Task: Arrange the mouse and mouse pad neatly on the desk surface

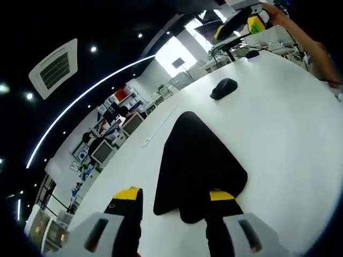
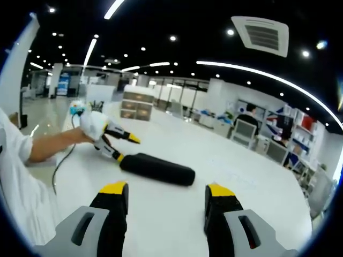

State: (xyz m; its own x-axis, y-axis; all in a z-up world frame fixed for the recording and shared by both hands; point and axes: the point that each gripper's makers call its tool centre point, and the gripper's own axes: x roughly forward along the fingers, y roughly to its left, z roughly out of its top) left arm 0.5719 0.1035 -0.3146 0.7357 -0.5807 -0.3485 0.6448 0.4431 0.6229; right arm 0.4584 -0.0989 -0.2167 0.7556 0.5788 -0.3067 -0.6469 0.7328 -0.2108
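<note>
— Left gripper: how's it standing?
— Jaws wide apart, yellow tips up, nothing clamped between them.
— And from the right gripper view?
— The right gripper is spread too. The left one reaches in from the left, jaws parted, in the person's hand, bare forearm outstretched, white sleeve behind it.

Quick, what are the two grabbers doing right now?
Left gripper: jaws apart, one jaw lying on the edge of the black mouse pad, not pinching it.
Right gripper: open, holding nothing, above the white desk.
</note>
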